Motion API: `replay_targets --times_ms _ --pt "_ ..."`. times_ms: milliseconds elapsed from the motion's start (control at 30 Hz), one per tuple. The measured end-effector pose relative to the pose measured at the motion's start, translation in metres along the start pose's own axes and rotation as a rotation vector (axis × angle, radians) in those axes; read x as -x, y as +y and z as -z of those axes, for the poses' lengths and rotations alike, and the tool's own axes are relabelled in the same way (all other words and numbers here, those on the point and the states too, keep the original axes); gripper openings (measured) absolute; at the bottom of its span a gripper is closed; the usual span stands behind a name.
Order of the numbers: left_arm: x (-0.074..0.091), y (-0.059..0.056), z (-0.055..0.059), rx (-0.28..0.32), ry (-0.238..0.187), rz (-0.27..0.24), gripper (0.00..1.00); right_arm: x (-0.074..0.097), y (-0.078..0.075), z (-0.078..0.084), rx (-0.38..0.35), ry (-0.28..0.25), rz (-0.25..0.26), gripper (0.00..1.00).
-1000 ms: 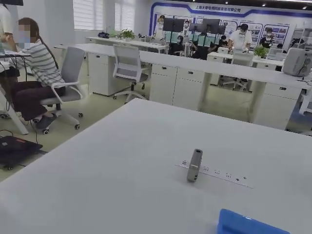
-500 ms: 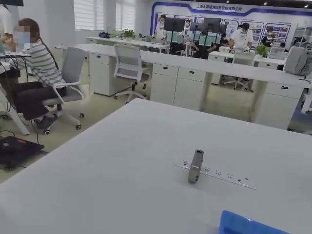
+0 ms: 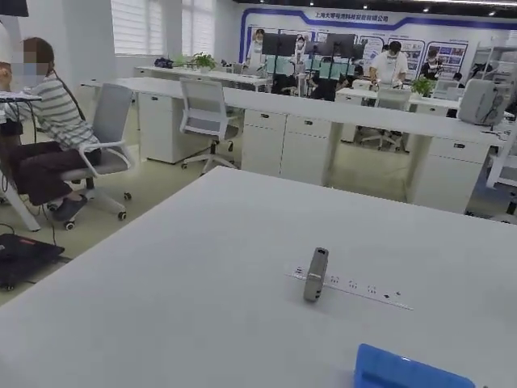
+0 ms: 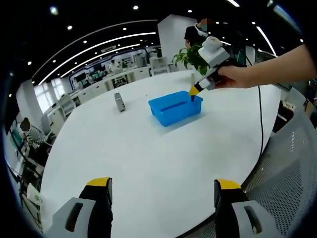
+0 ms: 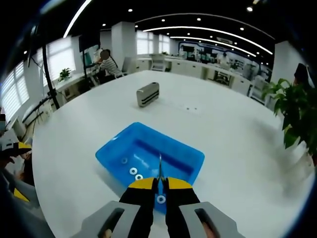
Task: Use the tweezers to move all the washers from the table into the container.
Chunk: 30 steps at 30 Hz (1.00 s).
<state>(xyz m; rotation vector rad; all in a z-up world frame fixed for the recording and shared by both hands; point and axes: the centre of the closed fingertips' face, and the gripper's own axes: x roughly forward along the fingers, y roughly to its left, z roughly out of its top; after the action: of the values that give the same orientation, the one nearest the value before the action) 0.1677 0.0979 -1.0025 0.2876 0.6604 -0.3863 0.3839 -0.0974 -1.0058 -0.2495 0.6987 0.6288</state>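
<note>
Below right claw (image 5: 159, 183)'s tweezers (image 5: 160, 167): container (image 5: 194, 157)'s washers (image 5: 133, 171)

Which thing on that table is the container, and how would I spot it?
Look at the big white table. Near a small grey box sits the container: a shallow rectangular tub with washers inside and tweezers poised over it. It is bright blue, unlike anything beside it.

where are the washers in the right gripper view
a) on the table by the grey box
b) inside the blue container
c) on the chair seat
b: several washers lie on the floor of the blue container, below the tweezers held in the right gripper.
</note>
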Motion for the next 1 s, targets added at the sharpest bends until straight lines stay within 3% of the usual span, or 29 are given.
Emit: replay_targets --times_ms 133,200,367,400,500,667,700,833,900,1000 --pt "0.008 -0.003 -0.010 -0.040 -0.020 0.020 0.84 0.013 0.004 -0.007 0.024 -0.032 0.005 0.03" --pt "0.013 -0.003 -0.022 -0.063 -0.043 0.037 0.83 0.023 0.005 -0.012 0.035 -0.055 0.007 0.03" --pt "0.028 -0.002 -0.066 -0.080 -0.150 0.084 0.79 0.051 0.018 -0.027 0.036 -0.129 -0.044 0.03" --pt "0.031 -0.002 -0.076 -0.074 -0.168 0.098 0.79 0.058 0.026 -0.030 0.041 -0.138 -0.081 0.03" --pt "0.040 -0.008 -0.107 -0.056 -0.233 0.176 0.72 0.074 0.041 -0.038 0.053 -0.168 -0.132 0.03" --pt "0.052 -0.019 -0.157 -0.046 -0.324 0.298 0.58 0.095 0.074 -0.041 0.095 -0.175 -0.267 0.03" --pt "0.054 -0.025 -0.165 -0.057 -0.333 0.348 0.56 0.098 0.078 -0.042 0.102 -0.175 -0.275 0.03" --pt "0.052 -0.044 -0.174 -0.091 -0.284 0.536 0.43 0.112 0.107 -0.040 0.188 -0.164 -0.377 0.03" --pt "0.049 -0.047 -0.176 -0.077 -0.260 0.573 0.38 0.116 0.116 -0.037 0.230 -0.144 -0.408 0.03" --pt "0.047 -0.057 -0.178 -0.079 -0.240 0.669 0.34 0.123 0.127 -0.032 0.288 -0.117 -0.460 0.03"
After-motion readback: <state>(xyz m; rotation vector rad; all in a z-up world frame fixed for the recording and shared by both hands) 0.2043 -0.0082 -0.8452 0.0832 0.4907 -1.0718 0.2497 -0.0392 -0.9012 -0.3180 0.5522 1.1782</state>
